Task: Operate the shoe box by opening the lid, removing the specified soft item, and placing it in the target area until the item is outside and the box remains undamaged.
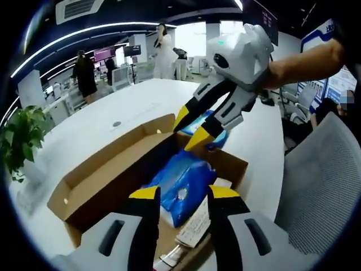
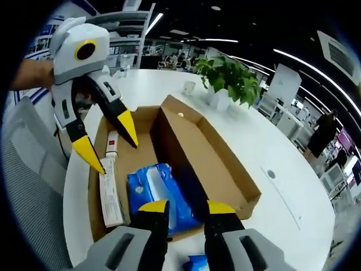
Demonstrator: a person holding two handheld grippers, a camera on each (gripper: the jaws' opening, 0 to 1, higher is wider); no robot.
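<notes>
My left gripper point(image 1: 180, 193) hangs with jaws parted and empty over the open cardboard shoe box point(image 1: 107, 169) on the white counter point(image 1: 101, 121). The blue soft pack point(image 1: 183, 186) lies inside, beside a long paper carton point(image 2: 110, 192). My right gripper point(image 2: 185, 209) is also spread and holds nothing, poised above the pack. The lid looks already open, so I judge removal is in hand: next, lower onto the pack and close gently, clear of the box walls.
</notes>
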